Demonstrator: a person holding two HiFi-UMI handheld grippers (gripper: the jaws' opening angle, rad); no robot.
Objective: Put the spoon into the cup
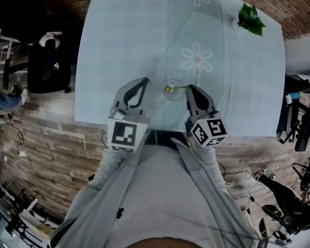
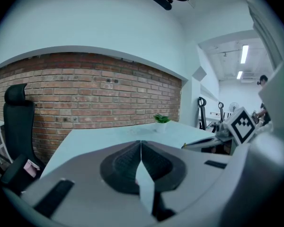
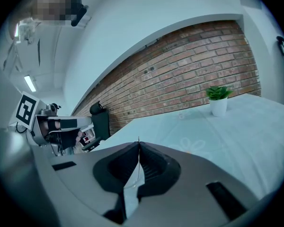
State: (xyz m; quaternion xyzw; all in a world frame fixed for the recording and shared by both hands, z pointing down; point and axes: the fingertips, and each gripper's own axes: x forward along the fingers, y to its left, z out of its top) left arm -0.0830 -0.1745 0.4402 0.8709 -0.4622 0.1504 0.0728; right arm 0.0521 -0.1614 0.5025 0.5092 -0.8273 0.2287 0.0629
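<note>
Over the cup (image 1: 173, 92), right tongs (image 1: 189, 87) pinching barely visible spoon (image 1: 177, 87), left tongs (image 1: 145, 80) closed, empty.

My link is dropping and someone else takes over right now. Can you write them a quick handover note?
Left gripper: jaws together, empty, just left of the cup.
Right gripper: jaws shut on the handle end of the thin gold spoon.
The small clear glass cup stands near the front edge of the pale blue flower-print table, between the grippers.
Done: spoon lifted, its bowl at the cup's mouth, handle roughly level.
Left: probably lower the spoon in and open the jaws.
</note>
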